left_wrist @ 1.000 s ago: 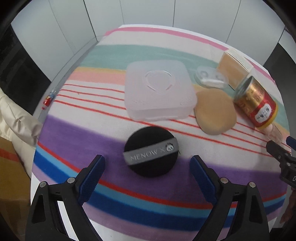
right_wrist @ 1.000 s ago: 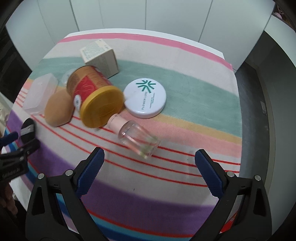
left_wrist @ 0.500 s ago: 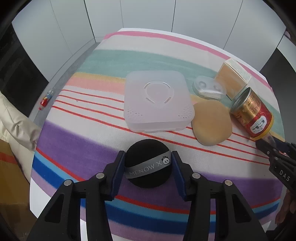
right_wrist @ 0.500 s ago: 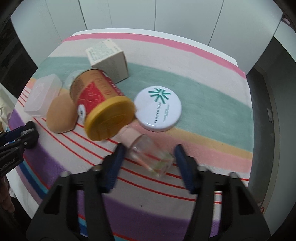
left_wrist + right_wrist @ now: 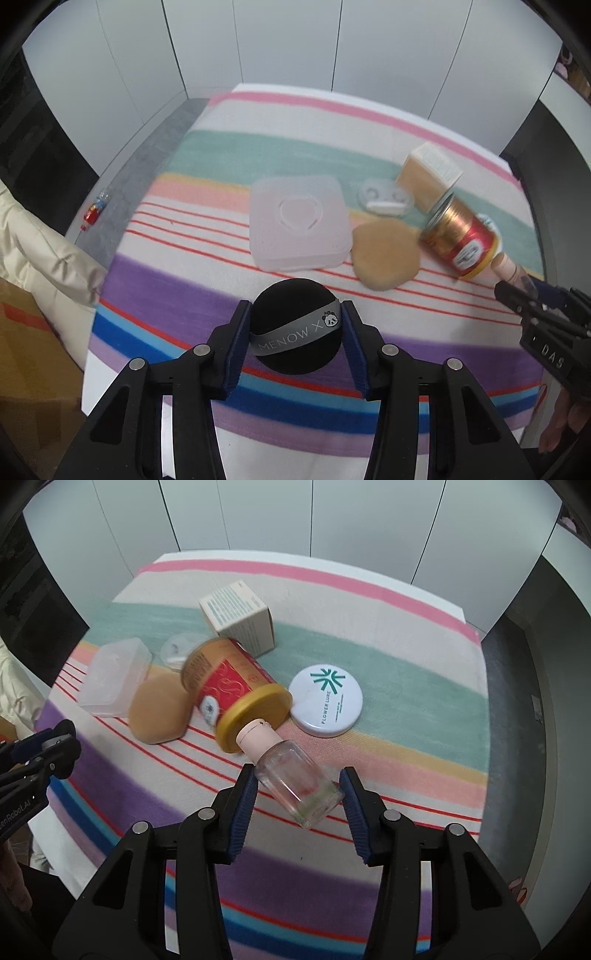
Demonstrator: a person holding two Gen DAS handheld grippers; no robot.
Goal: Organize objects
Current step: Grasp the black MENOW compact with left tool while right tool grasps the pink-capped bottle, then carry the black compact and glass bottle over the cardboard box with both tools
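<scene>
My left gripper [image 5: 296, 330] is shut on a round black powder puff [image 5: 295, 325] with a grey MENOW band, held just above the striped cloth [image 5: 207, 192]. In the right wrist view my right gripper [image 5: 298, 791] is shut on a clear glass bottle [image 5: 295, 786] with a pink cap, held tilted off the cloth, cap toward a red and gold can [image 5: 236, 686] lying on its side. The right gripper [image 5: 532, 299] also shows at the right edge of the left wrist view, and the left gripper [image 5: 44, 746] at the left edge of the right wrist view.
A frosted square plastic box [image 5: 297, 221], a tan sponge [image 5: 384, 251], a small clear case [image 5: 384, 197] and a beige carton [image 5: 428, 177] lie behind the puff. A white round compact [image 5: 325, 705] sits right of the can. A cream jacket [image 5: 37, 243] and a cardboard box [image 5: 26, 369] stand left of the table.
Both grippers went from wide open to shut, the left on the black puff and the right on the glass bottle. Both have since risen, lifting their objects off the cloth.
</scene>
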